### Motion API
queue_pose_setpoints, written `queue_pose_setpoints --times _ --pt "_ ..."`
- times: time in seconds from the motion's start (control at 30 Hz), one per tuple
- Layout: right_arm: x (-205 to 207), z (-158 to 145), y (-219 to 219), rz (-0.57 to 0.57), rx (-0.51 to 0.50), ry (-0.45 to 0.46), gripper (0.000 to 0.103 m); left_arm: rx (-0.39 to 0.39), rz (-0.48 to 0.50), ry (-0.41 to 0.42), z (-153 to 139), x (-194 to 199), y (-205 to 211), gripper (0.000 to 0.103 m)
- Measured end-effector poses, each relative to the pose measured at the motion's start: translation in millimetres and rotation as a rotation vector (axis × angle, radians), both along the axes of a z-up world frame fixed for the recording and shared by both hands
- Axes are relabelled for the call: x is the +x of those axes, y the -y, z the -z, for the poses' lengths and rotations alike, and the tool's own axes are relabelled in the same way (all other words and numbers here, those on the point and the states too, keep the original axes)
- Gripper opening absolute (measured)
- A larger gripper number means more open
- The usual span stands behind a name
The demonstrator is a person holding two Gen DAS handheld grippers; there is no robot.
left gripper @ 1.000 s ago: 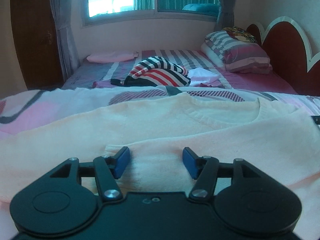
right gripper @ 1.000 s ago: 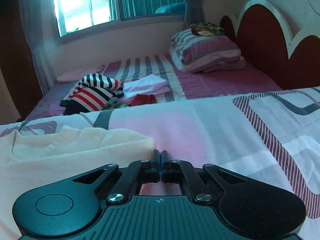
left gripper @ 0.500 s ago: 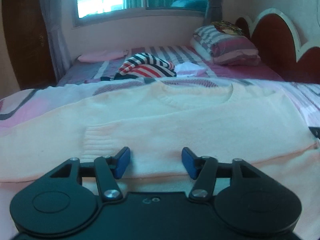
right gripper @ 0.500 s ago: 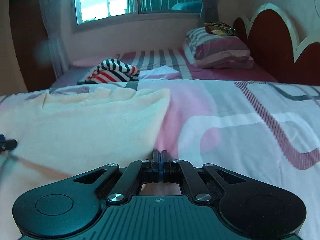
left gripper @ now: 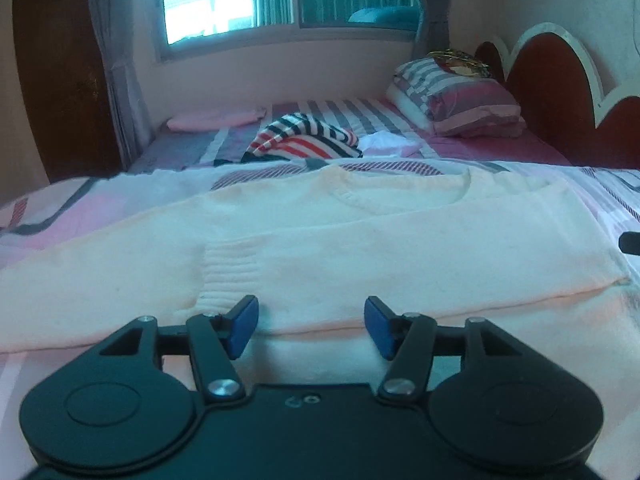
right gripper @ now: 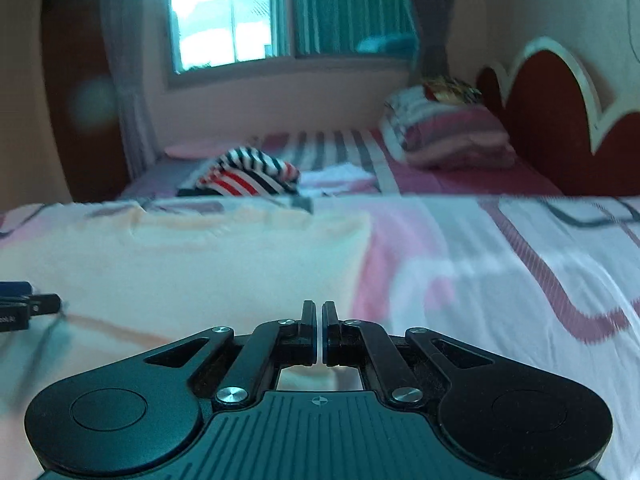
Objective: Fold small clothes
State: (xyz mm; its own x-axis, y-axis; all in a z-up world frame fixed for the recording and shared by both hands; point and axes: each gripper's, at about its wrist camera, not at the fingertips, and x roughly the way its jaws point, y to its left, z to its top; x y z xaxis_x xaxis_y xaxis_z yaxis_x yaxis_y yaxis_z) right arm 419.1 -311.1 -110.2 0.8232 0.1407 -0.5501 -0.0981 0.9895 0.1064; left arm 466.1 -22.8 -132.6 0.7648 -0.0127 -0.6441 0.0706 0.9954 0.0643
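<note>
Right wrist view is motion-blurred, my right gripper [right gripper: 319, 330] pinched shut on nothing, left gripper [left gripper: 311, 326] half-wide over cream sweater [left gripper: 360, 248], its hem cut off at 6 o'clock.

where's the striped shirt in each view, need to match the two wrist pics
Left wrist: the striped shirt lies bunched just left of centre in the upper half, beyond the cream sweater.
Right wrist: it sits left of centre, blurred, at about the same height.
Shared landmark: the stacked pillows, to the shirt's right in both.
</note>
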Motion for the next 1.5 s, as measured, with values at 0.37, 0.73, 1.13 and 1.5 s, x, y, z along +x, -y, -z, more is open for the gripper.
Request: queue_pose_setpoints --times 0.37,0.73,1.13,1.5 --pt "15.4 7.5 -8.7 -0.008 -0.03 -0.041 0.0 0.0 -0.004 0.0 10.0 -2.4 -11.6 0.065" --pt "7.0 1.5 -18.1 0.024 0.022 -0.061 0.0 -0.069 -0.154 0.053 -12.5 -39.4 -83.3 0.064" --pt "-1.8 -13.9 -8.6 0.128 0.08 -0.015 0.054 -0.346 -0.72 0.105 -14.9 -89.2 -290.6 0.046" --pt "13.7 -9.8 -22.6 0.096 0.069 -0.025 0.054 -0.499 -0.83 0.165 -9.3 -78.3 -354.7 0.041"
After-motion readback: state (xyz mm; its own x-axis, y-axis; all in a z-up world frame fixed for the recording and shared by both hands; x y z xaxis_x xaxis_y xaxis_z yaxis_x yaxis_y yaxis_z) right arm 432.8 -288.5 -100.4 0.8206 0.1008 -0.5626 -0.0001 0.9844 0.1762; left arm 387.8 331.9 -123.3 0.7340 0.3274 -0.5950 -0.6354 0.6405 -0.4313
